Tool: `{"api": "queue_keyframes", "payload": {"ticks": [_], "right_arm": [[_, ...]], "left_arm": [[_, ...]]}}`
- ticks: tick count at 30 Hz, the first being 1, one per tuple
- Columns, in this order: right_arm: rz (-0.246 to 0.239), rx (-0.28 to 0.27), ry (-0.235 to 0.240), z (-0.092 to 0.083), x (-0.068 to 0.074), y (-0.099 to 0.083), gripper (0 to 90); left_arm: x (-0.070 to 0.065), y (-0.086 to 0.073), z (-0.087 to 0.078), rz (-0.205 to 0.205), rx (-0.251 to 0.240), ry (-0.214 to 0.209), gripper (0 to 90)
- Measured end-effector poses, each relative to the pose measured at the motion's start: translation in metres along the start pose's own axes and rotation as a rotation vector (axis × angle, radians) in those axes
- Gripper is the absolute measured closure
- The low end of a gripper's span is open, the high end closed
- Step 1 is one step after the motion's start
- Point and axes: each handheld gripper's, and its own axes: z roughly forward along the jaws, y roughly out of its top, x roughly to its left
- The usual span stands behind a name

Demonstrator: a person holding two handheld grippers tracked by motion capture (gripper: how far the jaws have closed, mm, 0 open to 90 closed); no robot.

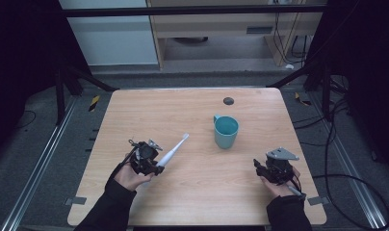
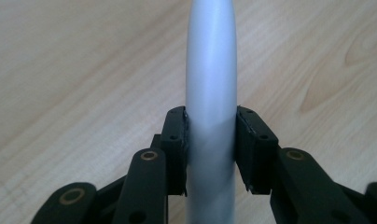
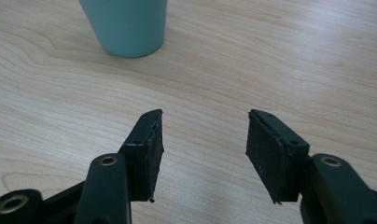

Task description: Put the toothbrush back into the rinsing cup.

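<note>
A white electric toothbrush [image 1: 172, 151] points up and to the right from my left gripper [image 1: 158, 168], its brush head in the air toward the cup. In the left gripper view both pads [image 2: 177, 140] press on the toothbrush's thick handle [image 2: 211, 93], so my left gripper [image 2: 210, 140] is shut on it. A teal cup [image 1: 226, 131] with a handle stands upright right of the table's middle. My right gripper [image 1: 261, 168] sits near the front right of the table, open. In the right gripper view its jaws [image 3: 203, 149] are wide apart and empty, with the cup [image 3: 126, 25] ahead to the left.
The wooden table [image 1: 192, 202] has a small dark round spot [image 1: 228, 101] near its far edge. Cables [image 1: 346, 178] lie on the floor at the right, and metal frame legs stand at the table's back corners.
</note>
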Motion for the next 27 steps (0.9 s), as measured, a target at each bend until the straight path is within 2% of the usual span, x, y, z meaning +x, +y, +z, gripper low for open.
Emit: {"api": "queue_keyframes", "payload": {"ticks": [1,2,3,4,5,6,8,9,10,11,13,14,16,17,21,22,23,24,27], "right_arm": [[0.0,0.0,0.0,0.0,0.0,0.0,45.3],[0.006,-0.009,-0.006,0.0,-0.001,0.0,43.5],[0.007,-0.012,-0.008,0.0,-0.001,0.0,43.1],[0.01,-0.012,-0.008,0.0,-0.001,0.0,42.6],[0.01,-0.012,-0.008,0.0,-0.001,0.0,42.6],[0.01,-0.013,-0.009,0.0,-0.001,0.0,41.9],[0.009,-0.014,-0.013,0.0,-0.001,-0.001,40.0],[0.009,-0.014,-0.013,0.0,-0.001,-0.001,40.0],[0.006,-0.015,-0.019,0.0,-0.001,-0.001,39.4],[0.007,-0.016,-0.019,0.0,-0.001,-0.001,39.2],[0.006,-0.016,-0.021,0.0,-0.001,-0.001,39.0],[0.003,-0.018,-0.021,0.0,-0.001,-0.001,38.5],[0.003,-0.018,-0.023,0.001,-0.001,-0.001,38.2],[0.006,-0.018,-0.023,0.001,-0.001,-0.001,37.4],[0.009,-0.021,-0.027,0.001,-0.001,-0.002,35.6],[0.009,-0.021,-0.027,0.001,-0.001,-0.002,35.6],[0.009,-0.022,-0.027,0.001,-0.001,-0.002,34.5],[0.01,-0.022,-0.026,0.001,-0.001,-0.002,33.9],[0.005,-0.024,-0.027,0.002,-0.001,-0.002,32.4]], "left_arm": [[0.0,0.0,0.0,0.0,0.0,0.0,66.0],[0.001,0.002,-0.004,-0.028,-0.062,0.022,66.0],[0.001,0.003,-0.005,-0.041,-0.091,0.032,66.0],[0.002,0.005,-0.007,-0.05,-0.117,0.045,66.0],[0.002,0.005,-0.007,-0.05,-0.117,0.045,65.9],[0.002,0.006,-0.008,-0.057,-0.138,0.057,65.9],[0.001,0.011,-0.011,-0.085,-0.212,0.081,66.0],[0.001,0.011,-0.011,-0.085,-0.212,0.081,66.0],[0.001,0.015,-0.013,-0.1,-0.252,0.089,66.0],[0.0,0.017,-0.013,-0.108,-0.272,0.097,66.0],[0.0,0.019,-0.014,-0.114,-0.286,0.102,66.0],[-0.002,0.024,-0.013,-0.132,-0.325,0.119,66.0],[-0.002,0.026,-0.013,-0.137,-0.339,0.124,65.9],[-0.003,0.031,-0.013,-0.157,-0.374,0.136,65.9],[-0.006,0.042,-0.012,-0.181,-0.436,0.153,65.9],[-0.006,0.042,-0.012,-0.181,-0.436,0.153,65.9],[-0.008,0.048,-0.01,-0.189,-0.466,0.166,65.9],[-0.009,0.051,-0.01,-0.191,-0.475,0.18,65.9],[-0.01,0.057,-0.01,-0.204,-0.5,0.187,65.9]]}}
